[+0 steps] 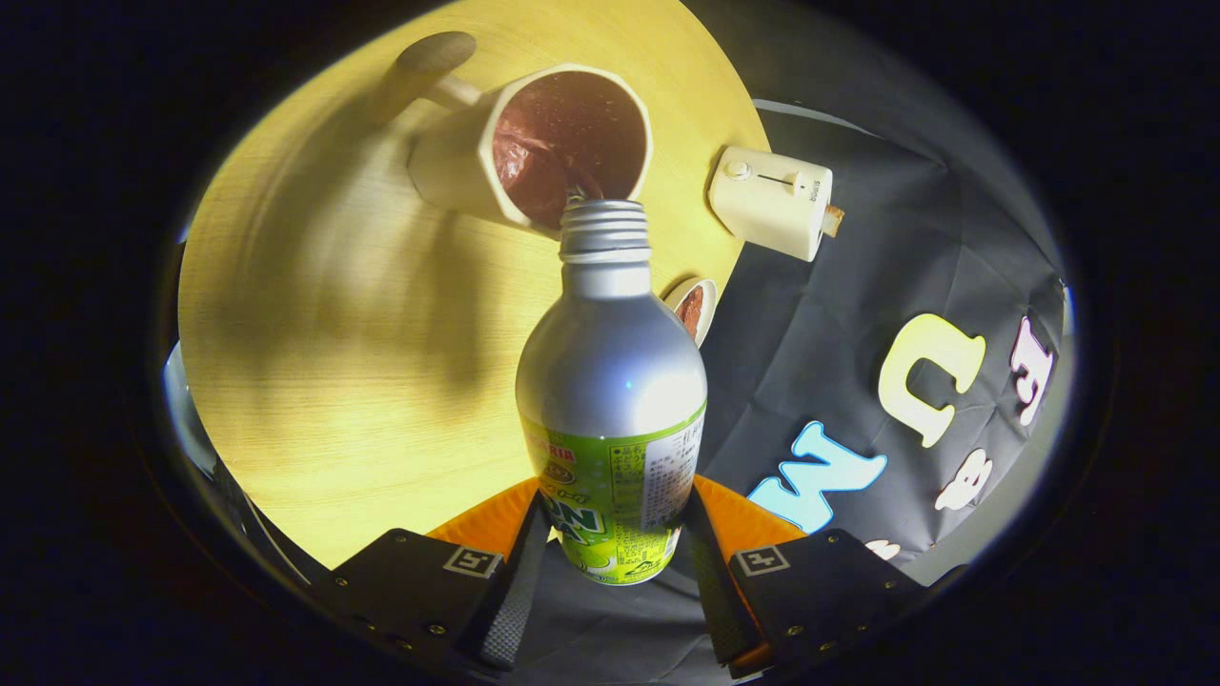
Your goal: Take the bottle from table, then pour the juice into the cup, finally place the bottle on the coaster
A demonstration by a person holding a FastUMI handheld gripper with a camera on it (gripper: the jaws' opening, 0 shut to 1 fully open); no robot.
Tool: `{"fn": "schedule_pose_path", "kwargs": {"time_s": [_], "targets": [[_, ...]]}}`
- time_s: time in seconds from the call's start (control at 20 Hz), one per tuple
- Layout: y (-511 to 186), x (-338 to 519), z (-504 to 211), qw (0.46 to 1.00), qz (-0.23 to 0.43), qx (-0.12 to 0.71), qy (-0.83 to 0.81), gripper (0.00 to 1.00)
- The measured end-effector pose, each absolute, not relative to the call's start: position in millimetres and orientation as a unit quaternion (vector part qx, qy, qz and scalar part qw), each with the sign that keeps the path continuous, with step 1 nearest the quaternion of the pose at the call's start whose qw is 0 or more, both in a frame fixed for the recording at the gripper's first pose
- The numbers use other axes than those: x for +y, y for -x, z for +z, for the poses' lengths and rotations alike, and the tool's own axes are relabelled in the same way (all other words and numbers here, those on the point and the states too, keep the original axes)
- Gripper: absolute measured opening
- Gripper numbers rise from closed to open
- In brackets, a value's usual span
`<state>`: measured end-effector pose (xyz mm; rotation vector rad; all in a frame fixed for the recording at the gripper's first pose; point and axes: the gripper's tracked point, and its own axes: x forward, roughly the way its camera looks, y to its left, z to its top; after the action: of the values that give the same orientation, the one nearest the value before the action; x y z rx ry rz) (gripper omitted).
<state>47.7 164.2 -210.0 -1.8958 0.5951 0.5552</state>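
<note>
Tool [610,562] clamps the silver, green-labelled bottle [610,381]; its uncapped mouth tips over the juice-filled cup [562,143].

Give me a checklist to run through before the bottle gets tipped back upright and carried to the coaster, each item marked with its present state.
1. Grip: the gripper has its jaws pressed on both sides of the silver aluminium bottle with the green label: ok.
2. Bottle's threaded mouth sits at the rim of the cream faceted mug: ok.
3. Dark juice is in the mug: ok. Whether the amount is enough: cannot tell.
4. Spill on the round light wooden table: none visible: ok.
5. Landing spot: a small round coaster peeks out behind the bottle's shoulder, mostly hidden: cannot tell.
6. Cream box-shaped appliance with a dial stands apart from the mug: ok.
</note>
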Motion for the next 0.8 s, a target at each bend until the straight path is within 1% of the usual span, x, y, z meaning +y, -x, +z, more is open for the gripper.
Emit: {"fn": "schedule_pose_path", "kwargs": {"time_s": [0.2, 0.8], "targets": [[-47.7, 172.5, -201.7, 0.496, 0.232, 0.24, 0.801, 0.74], [-53.3, 180.8, -195.9, 0.456, 0.238, 0.252, 0.82, 0.74]]}}
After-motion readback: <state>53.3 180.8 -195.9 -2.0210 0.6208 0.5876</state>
